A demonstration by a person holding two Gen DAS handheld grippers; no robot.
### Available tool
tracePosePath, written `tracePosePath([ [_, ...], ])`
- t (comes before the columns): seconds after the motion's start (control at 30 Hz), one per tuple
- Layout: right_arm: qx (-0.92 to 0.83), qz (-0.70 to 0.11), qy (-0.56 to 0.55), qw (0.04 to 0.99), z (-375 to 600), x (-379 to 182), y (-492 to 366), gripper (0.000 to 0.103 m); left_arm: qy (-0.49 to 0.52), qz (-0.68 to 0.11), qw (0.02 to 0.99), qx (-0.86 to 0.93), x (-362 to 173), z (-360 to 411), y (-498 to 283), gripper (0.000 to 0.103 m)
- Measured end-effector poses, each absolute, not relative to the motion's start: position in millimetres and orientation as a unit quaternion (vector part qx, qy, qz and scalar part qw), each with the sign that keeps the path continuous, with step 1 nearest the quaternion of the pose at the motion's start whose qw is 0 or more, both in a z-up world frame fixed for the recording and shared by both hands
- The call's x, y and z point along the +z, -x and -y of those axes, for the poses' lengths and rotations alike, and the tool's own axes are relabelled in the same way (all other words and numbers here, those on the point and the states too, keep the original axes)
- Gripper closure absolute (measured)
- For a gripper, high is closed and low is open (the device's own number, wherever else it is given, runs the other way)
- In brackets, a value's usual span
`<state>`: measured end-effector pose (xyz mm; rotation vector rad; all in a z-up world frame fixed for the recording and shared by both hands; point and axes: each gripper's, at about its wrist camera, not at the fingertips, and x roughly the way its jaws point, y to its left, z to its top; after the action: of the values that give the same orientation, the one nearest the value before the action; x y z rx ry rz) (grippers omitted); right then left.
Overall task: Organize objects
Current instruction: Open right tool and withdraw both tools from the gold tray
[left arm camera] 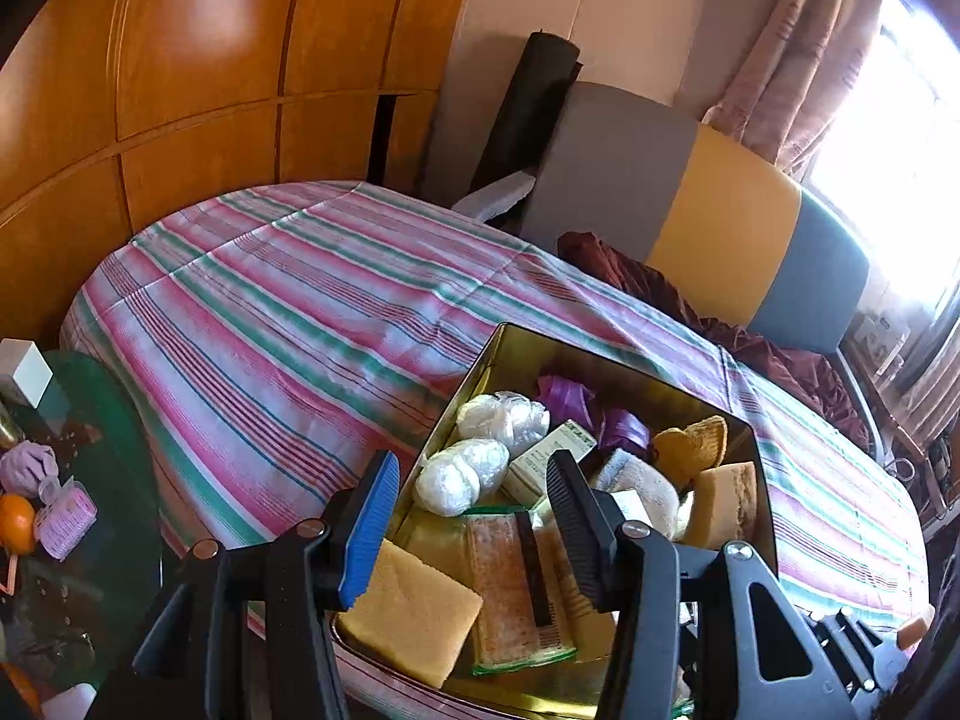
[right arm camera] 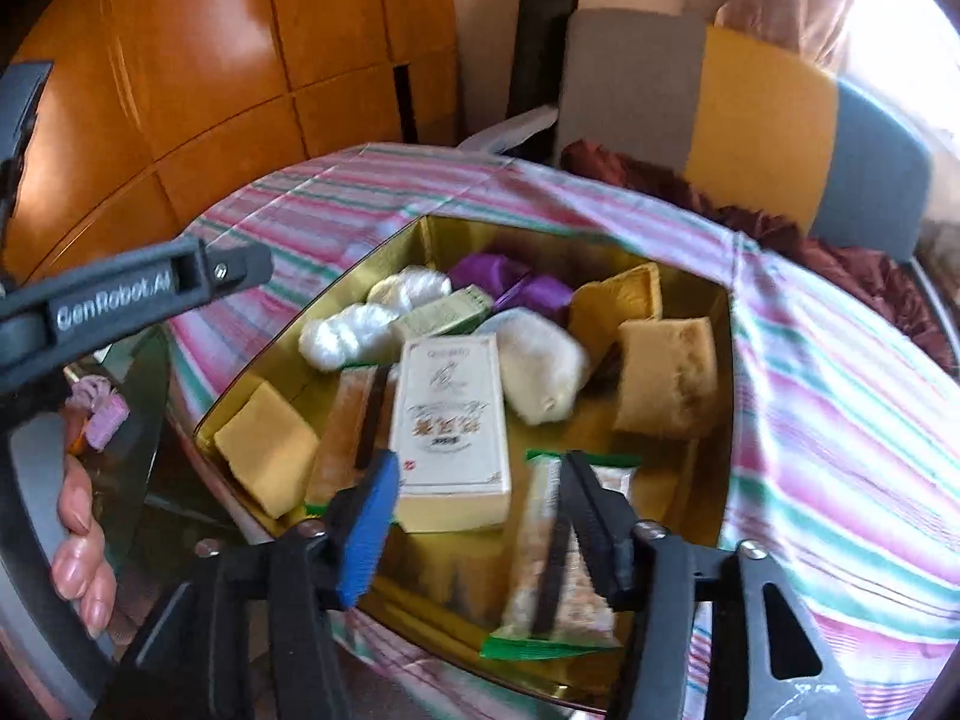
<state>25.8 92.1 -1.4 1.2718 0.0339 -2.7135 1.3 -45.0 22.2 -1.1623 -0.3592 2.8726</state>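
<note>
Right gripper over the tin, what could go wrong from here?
1. The right gripper is open, with its black finger over the snack packet. Closing here could crush or snag it.
2. The gold tin sits on a soft striped sheet, apparently near the bed's edge. Pressing down may tip it.
3. The white box lies close to the blue pad, so it could get nudged.

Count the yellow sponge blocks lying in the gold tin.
2: one sponge in the tin's near-left corner, one sponge by its right wall. Others may be hidden.
</note>
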Motion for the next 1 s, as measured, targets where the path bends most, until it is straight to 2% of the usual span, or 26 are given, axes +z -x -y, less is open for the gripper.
tracePosePath([
  [0.4, -0.911, -0.021, -0.412, 0.029, -102, 10, -31, 0.023, 0.363, 0.055, 0.005, 0.930, 27, 28, -15, 0.051],
  [0.63, -0.923, -0.016, -0.384, -0.004, -104, 25, -34, 0.001, 0.360, 0.057, -0.001, 0.931, 32, 31, -20, 0.051],
  [1.0, -0.914, -0.001, -0.405, -0.030, -104, 27, -18, 0.000, 0.400, 0.041, -0.032, 0.915, 24, 31, -18, 0.051],
])
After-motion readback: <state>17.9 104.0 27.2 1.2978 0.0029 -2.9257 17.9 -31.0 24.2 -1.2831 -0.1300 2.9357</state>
